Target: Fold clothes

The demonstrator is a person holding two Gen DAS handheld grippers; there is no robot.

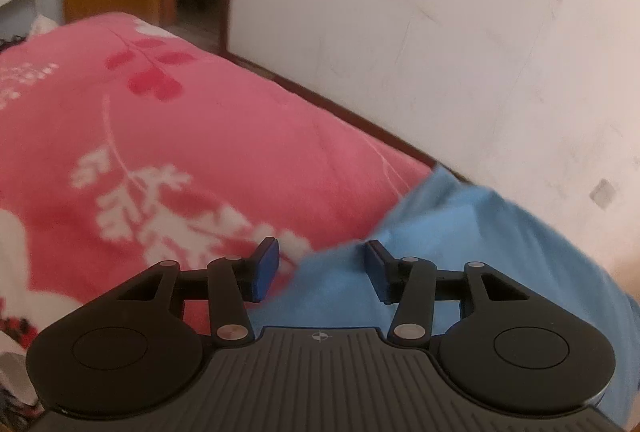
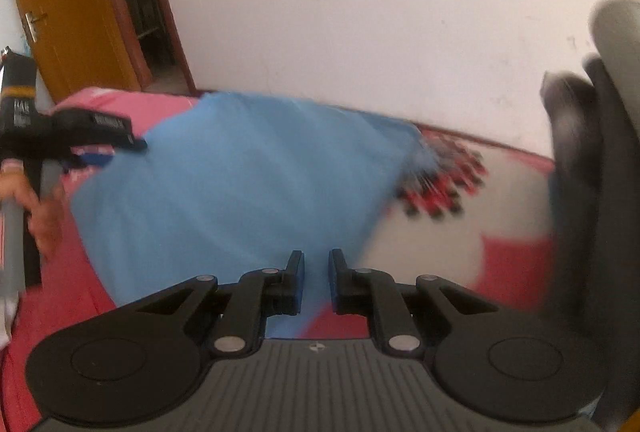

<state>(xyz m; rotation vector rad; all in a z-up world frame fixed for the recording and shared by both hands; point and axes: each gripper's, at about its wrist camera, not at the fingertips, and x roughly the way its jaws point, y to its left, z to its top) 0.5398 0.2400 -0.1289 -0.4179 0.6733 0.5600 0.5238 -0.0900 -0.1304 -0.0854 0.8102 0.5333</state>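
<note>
The right gripper [image 2: 316,278] is low over the bed. Its fingers have a small gap between them, and a thin bit of the blue cloth [image 2: 248,176] runs through that gap. It looks like a pinch, but the picture is blurry, so I cannot tell for sure.

The left gripper [image 1: 320,268] is spread wide and holds nothing. The edge of the cloth lies just under its fingers.

The cloth lies on the pink blanket [image 1: 192,136], bunched and partly lifted, near the white wall [image 1: 420,32]. I cannot tell if it is folded yet. Past it is an orange door [image 2: 76,12].

What could go wrong: the right grip is only on a thin edge, so a quick pull could make the cloth slip out. The left gripper could also grab the fuzzy blanket along with the cloth.
</note>
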